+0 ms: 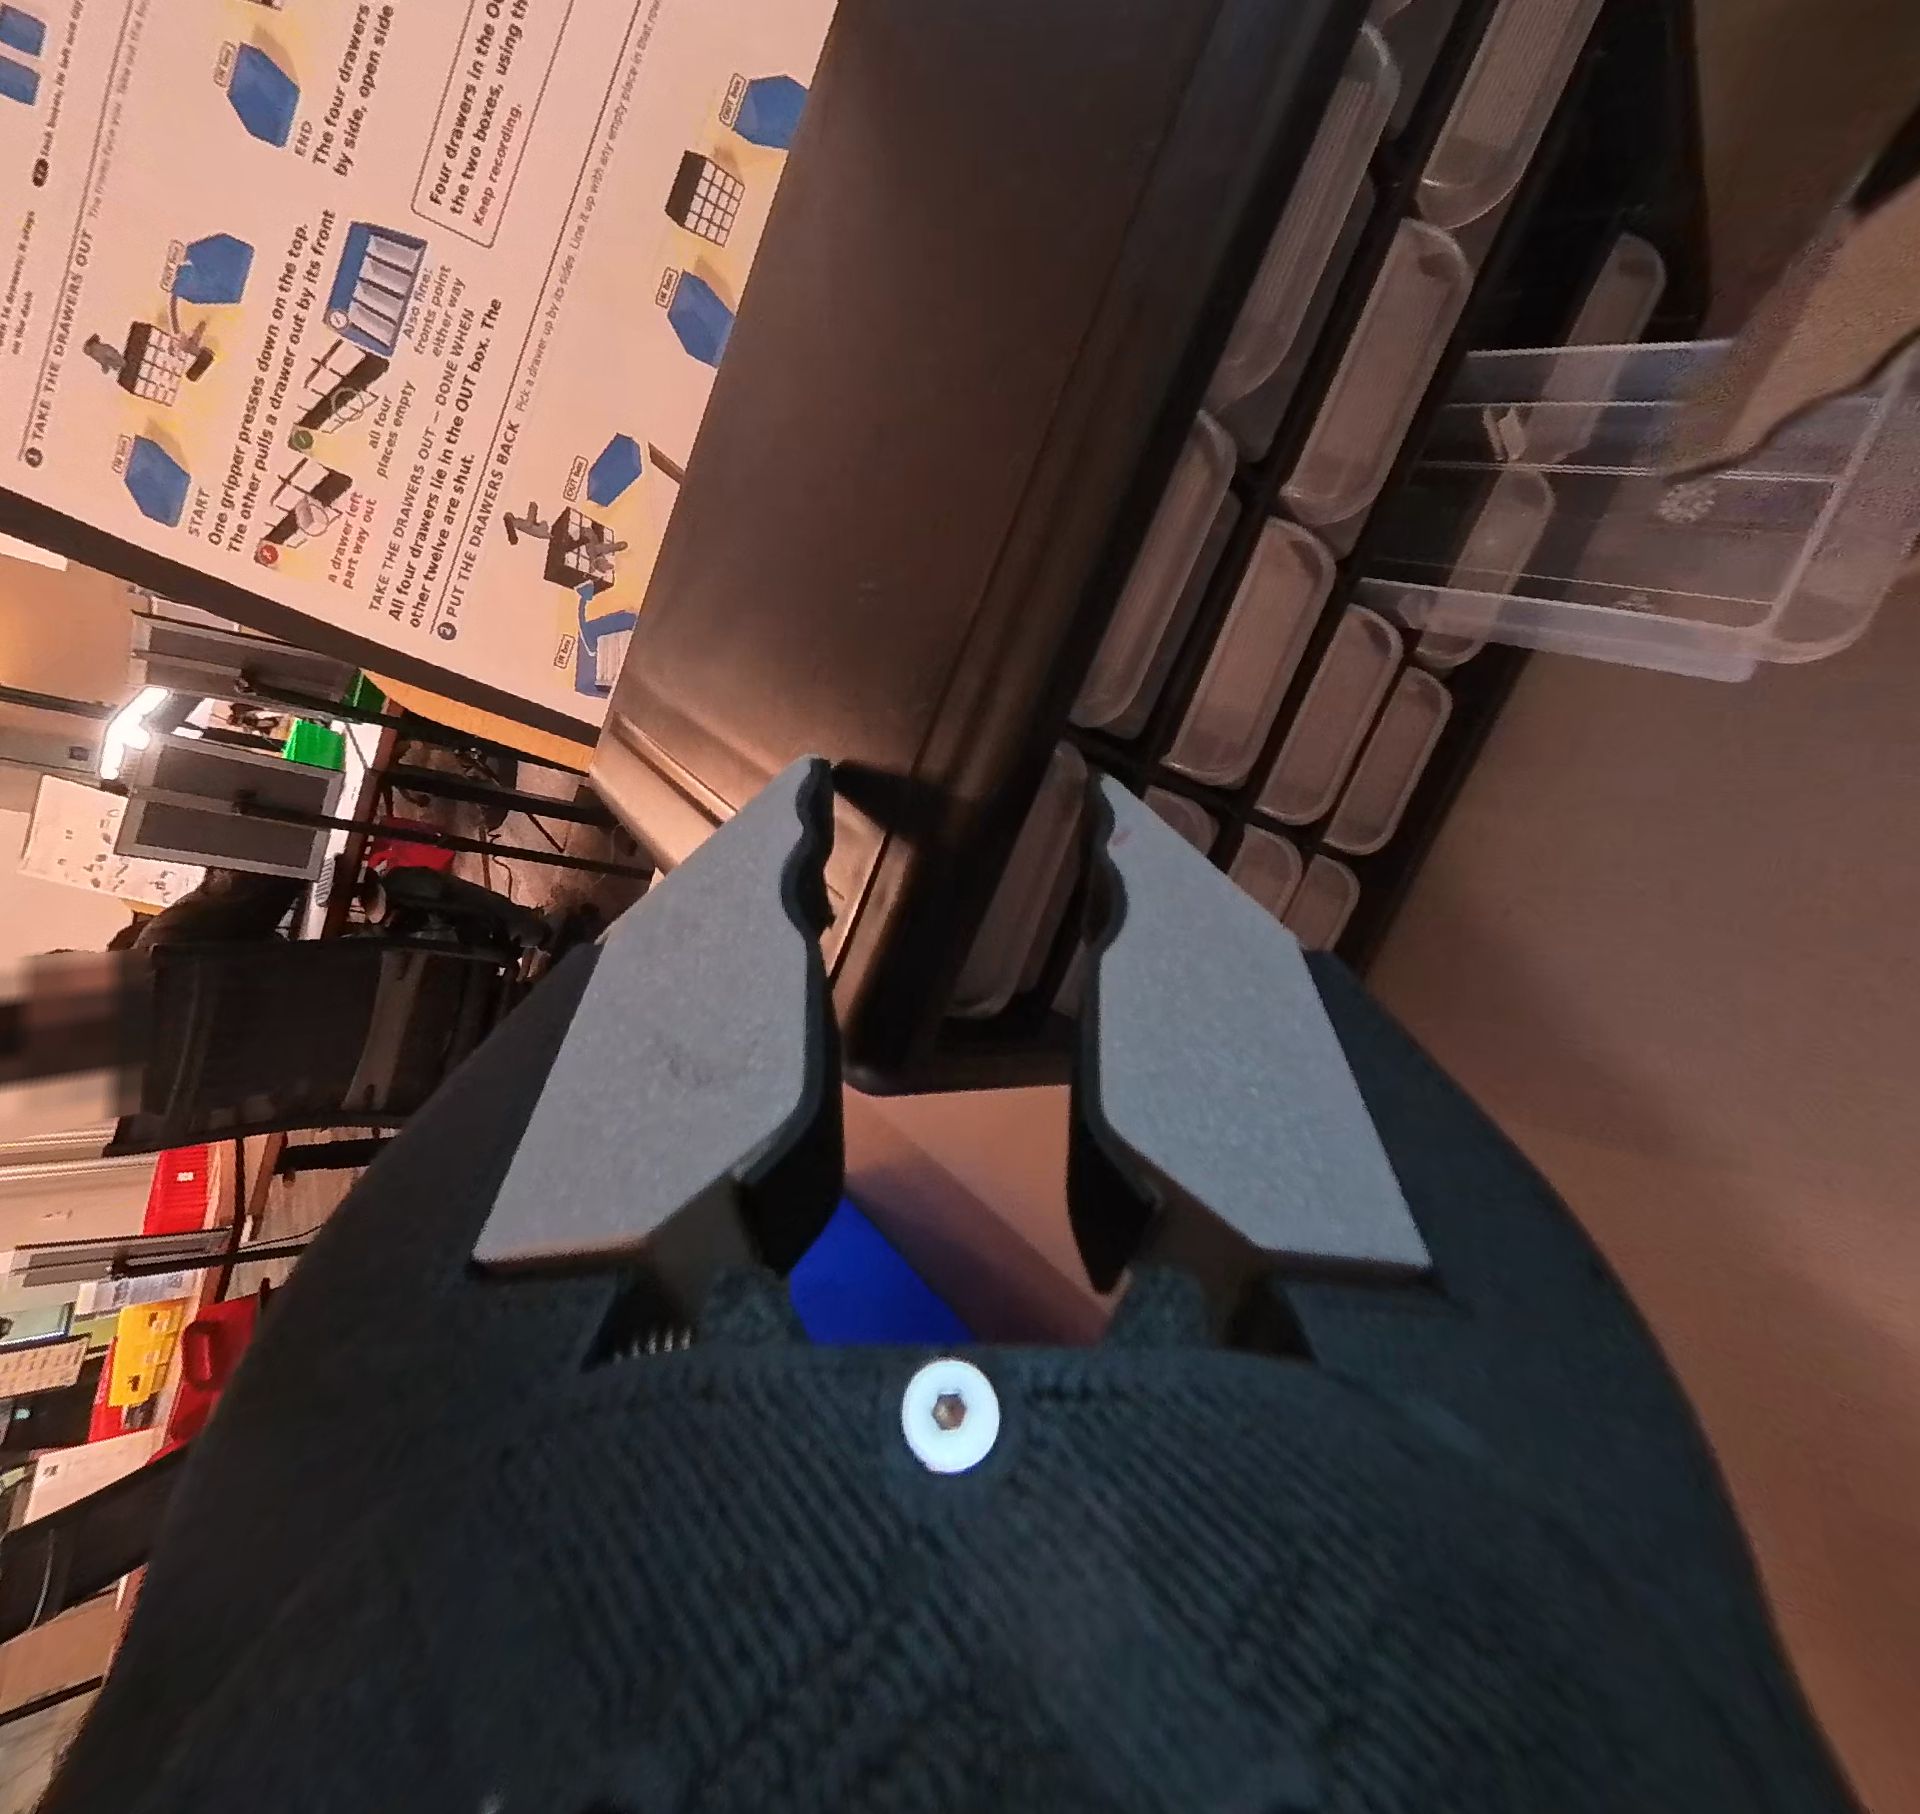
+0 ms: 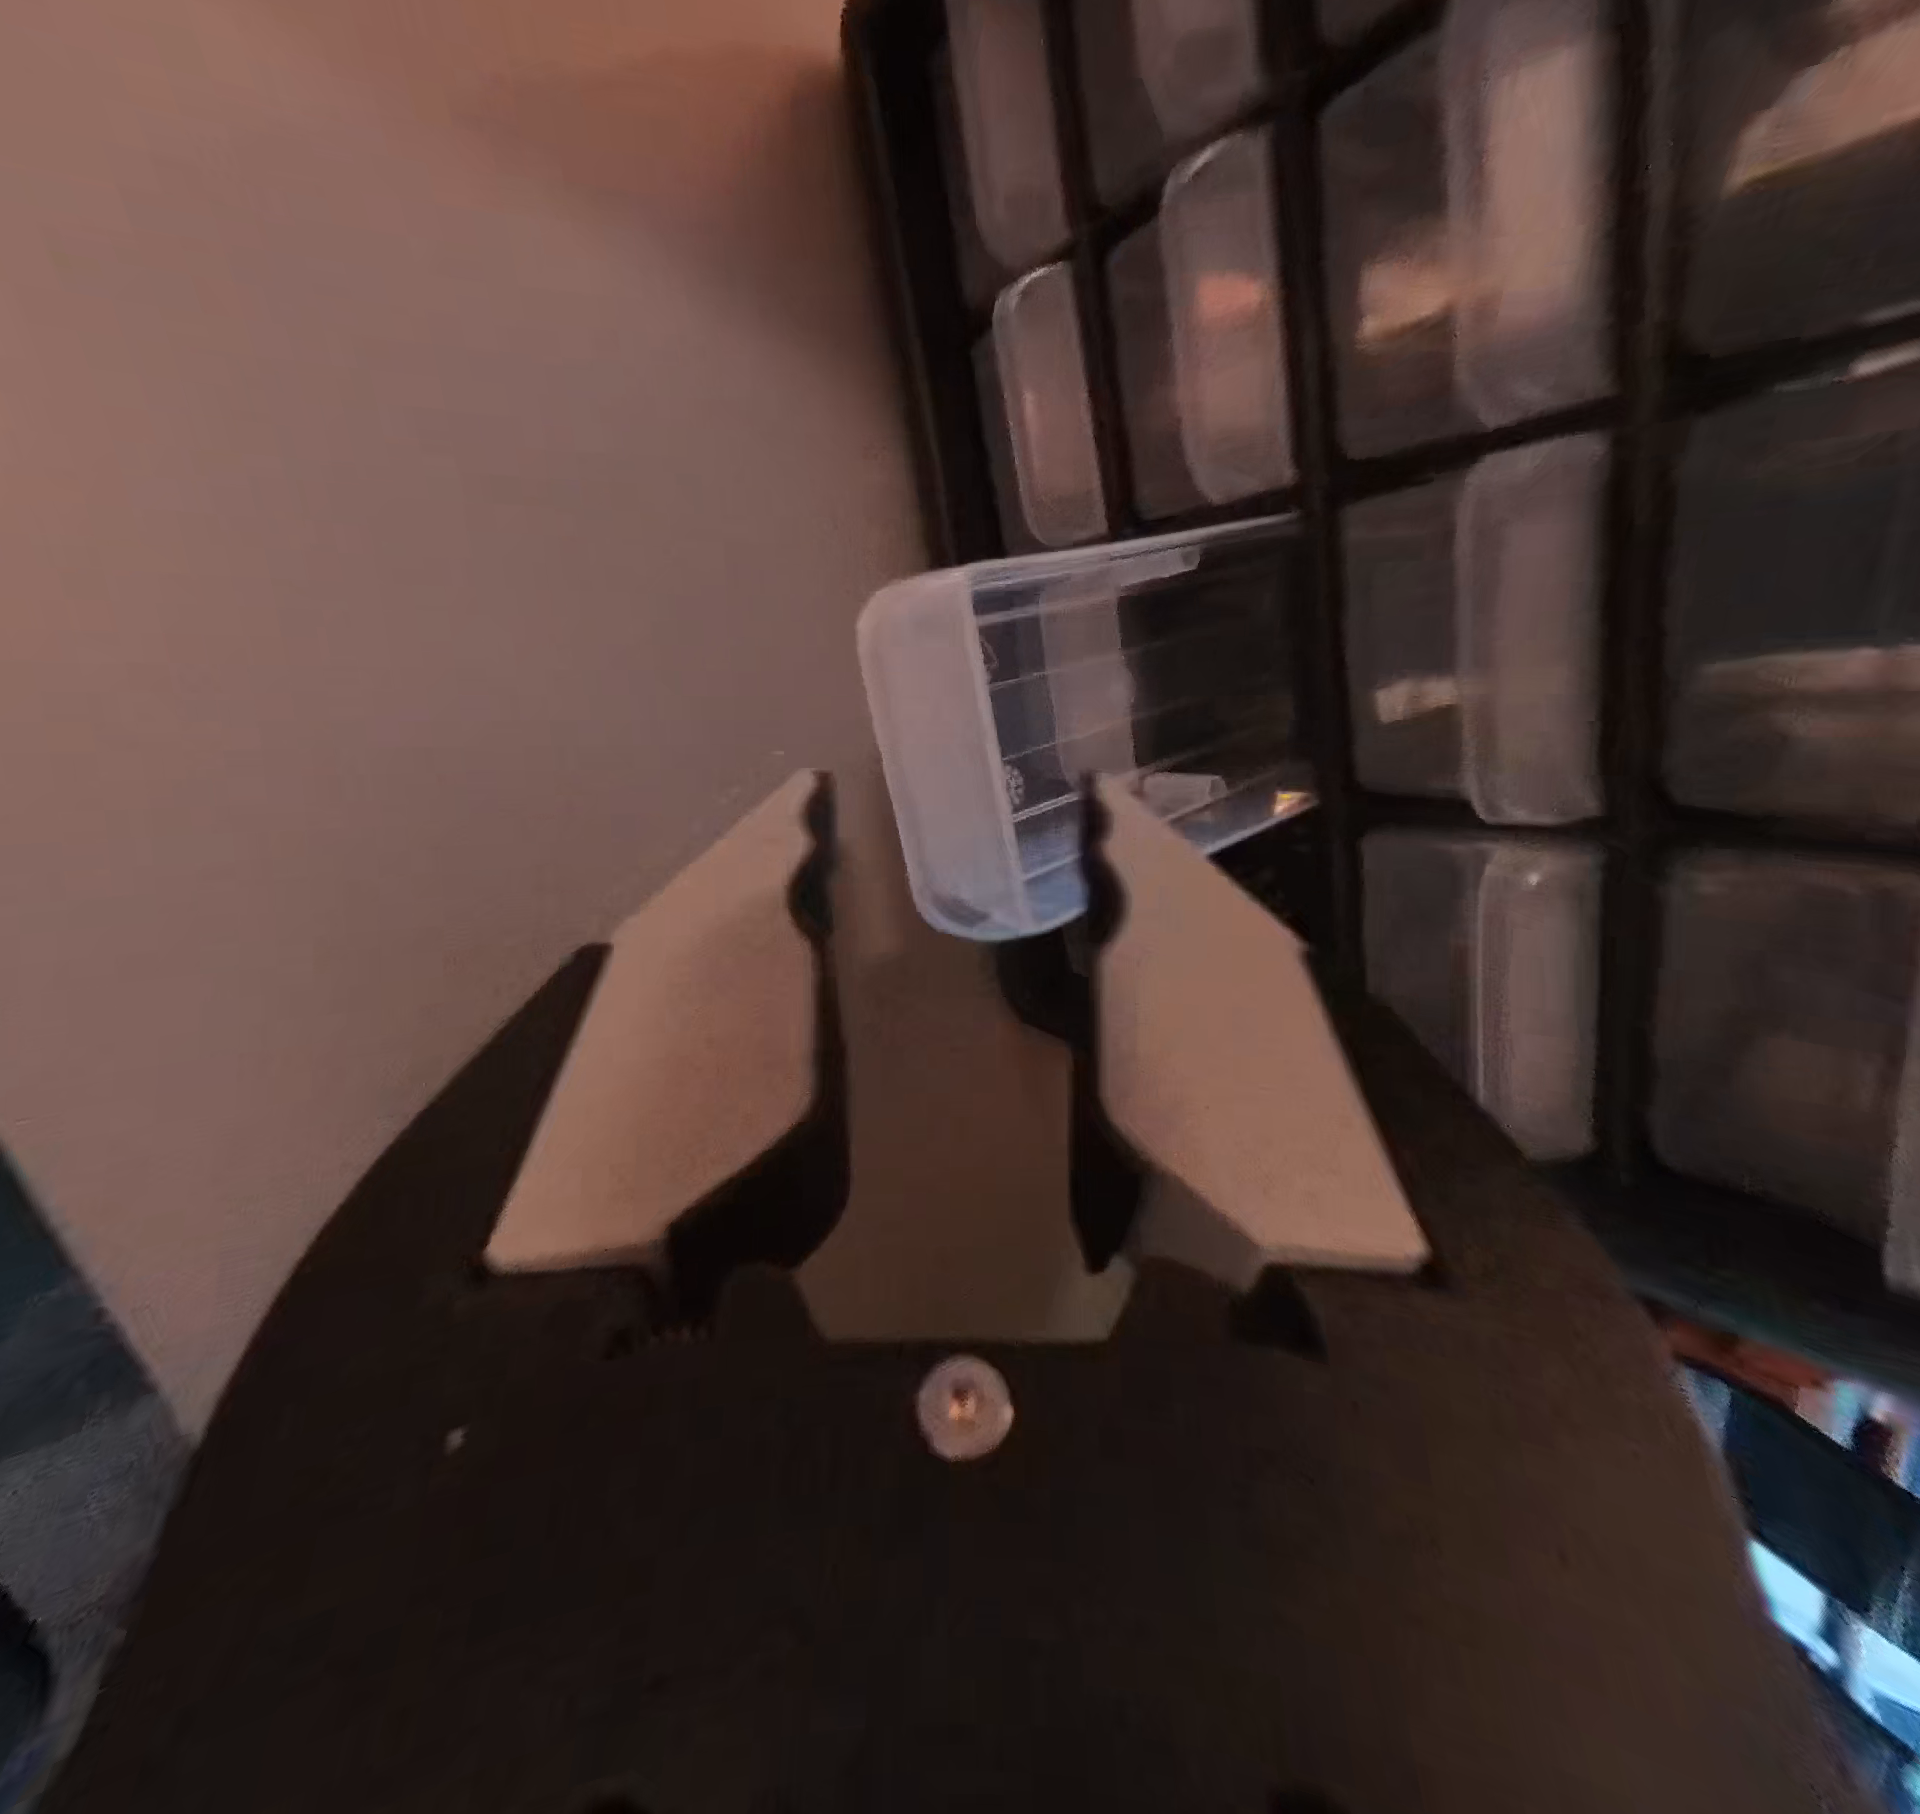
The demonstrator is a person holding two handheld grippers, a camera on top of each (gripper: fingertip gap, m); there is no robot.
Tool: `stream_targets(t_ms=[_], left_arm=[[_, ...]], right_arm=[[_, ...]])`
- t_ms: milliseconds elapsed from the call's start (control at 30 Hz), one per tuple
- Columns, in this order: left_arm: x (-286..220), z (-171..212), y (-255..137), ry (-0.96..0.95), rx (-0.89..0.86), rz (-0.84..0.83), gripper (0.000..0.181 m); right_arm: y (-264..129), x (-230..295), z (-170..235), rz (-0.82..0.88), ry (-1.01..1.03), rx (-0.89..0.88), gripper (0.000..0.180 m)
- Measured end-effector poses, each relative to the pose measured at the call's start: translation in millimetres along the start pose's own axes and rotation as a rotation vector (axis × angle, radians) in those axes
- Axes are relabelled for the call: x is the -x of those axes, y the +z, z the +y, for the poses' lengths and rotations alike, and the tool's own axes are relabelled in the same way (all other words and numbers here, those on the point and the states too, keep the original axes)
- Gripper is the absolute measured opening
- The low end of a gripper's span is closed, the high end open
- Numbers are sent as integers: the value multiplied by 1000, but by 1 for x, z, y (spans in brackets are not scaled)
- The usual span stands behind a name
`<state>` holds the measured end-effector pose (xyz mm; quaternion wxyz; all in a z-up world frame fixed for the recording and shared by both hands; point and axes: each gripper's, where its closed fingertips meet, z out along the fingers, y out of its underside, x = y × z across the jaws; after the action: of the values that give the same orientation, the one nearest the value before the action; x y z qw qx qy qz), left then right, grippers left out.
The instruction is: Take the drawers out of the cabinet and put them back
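The black cabinet [image 1: 935, 362] holds rows of clear drawers. My left gripper [image 1: 956, 808] is open, and its fingers straddle the near edge of the cabinet's top; I cannot tell if they touch it. One clear drawer [image 1: 1621, 538] sticks part way out of the cabinet front. In the right wrist view this drawer [image 2: 1039, 704] juts from the cabinet [image 2: 1320, 476]. Its front end lies between the tips of my open right gripper [image 2: 956, 808], against the right finger and apart from the left one. The right gripper [image 1: 1829, 341] shows blurred at the drawer's front in the left wrist view.
A printed instruction sheet [image 1: 364, 206] lies on the table behind the cabinet. A blue box [image 1: 862, 1286] shows under my left gripper. The wooden tabletop [image 2: 416, 414] spreads in front of the cabinet. Shelves and a chair [image 1: 260, 1016] stand beyond the table.
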<state>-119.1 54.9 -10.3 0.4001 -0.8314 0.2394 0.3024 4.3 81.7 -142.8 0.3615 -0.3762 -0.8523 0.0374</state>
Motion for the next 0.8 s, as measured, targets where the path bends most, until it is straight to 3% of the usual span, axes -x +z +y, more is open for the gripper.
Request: stream_targets(t_ms=[33, 167, 400, 567, 700, 800], left_arm=[[0, 0, 0, 1, 0, 1, 46], [0, 0, 0, -4, -9, -3, 46], [0, 0, 0, -14, -24, 0, 46], [0, 0, 0, -13, -21, -10, 46], [0, 0, 0, -14, -25, -12, 46], [0, 0, 0, -14, -29, -13, 46]], right_arm=[[5, -2, 1, 2, -10, 20, 23], [-4, 14, -6, -114, -1, 10, 15], [-51, 41, -14, -357, 29, -70, 12], [-123, 66, -43, -700, 134, -327, 11], [-156, 60, -31, -666, 221, -433, 11], [-177, 39, 2, -552, 328, -447, 12]])
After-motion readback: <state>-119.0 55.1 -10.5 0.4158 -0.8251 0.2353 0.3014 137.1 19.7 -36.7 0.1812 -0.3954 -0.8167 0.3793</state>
